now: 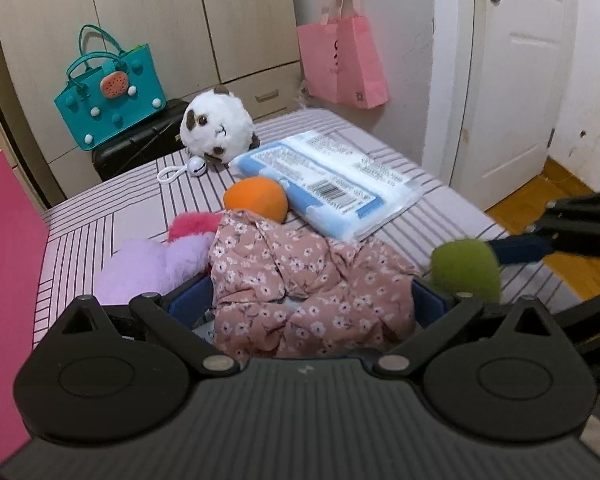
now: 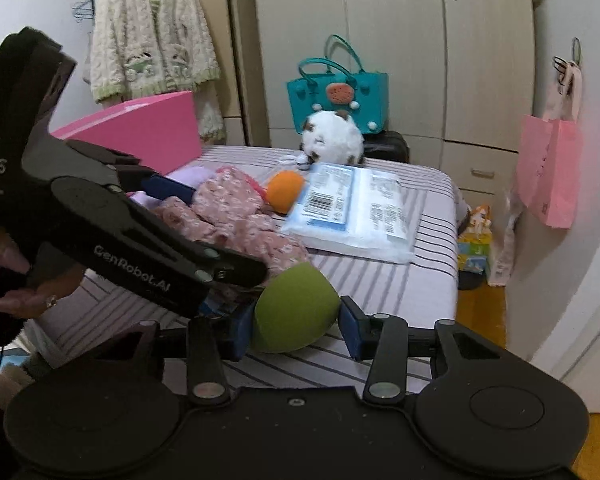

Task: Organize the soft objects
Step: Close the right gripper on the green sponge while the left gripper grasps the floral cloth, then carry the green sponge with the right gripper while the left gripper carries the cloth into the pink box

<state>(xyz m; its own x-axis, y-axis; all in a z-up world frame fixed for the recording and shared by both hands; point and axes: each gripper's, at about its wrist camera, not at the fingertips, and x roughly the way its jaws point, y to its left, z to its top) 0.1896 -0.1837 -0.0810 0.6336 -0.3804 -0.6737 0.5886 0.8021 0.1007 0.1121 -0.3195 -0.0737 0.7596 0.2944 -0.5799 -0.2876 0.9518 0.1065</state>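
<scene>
A pink floral cloth (image 1: 300, 280) lies bunched on the striped bed (image 1: 416, 204). My left gripper (image 1: 312, 298) stands over it, jaws wide, a blue pad on each side of the heap. The pads do not squeeze it. In the right wrist view a green soft ball (image 2: 294, 312) sits pinched between the blue pads of my right gripper (image 2: 296, 326), just above the sheet. The same green ball (image 1: 466, 272) shows at the right of the left wrist view, beside the cloth. An orange ball (image 1: 256, 198) rests behind the cloth.
On the bed lie a blue-white wipes pack (image 1: 324, 184), a white plush (image 1: 216, 128) with a bell ring, a purple plush (image 1: 148, 268) and a pink fluffy toy (image 1: 192, 224). A pink box (image 1: 8, 280) stands at the left. A teal bag (image 1: 112, 92) tops a black case.
</scene>
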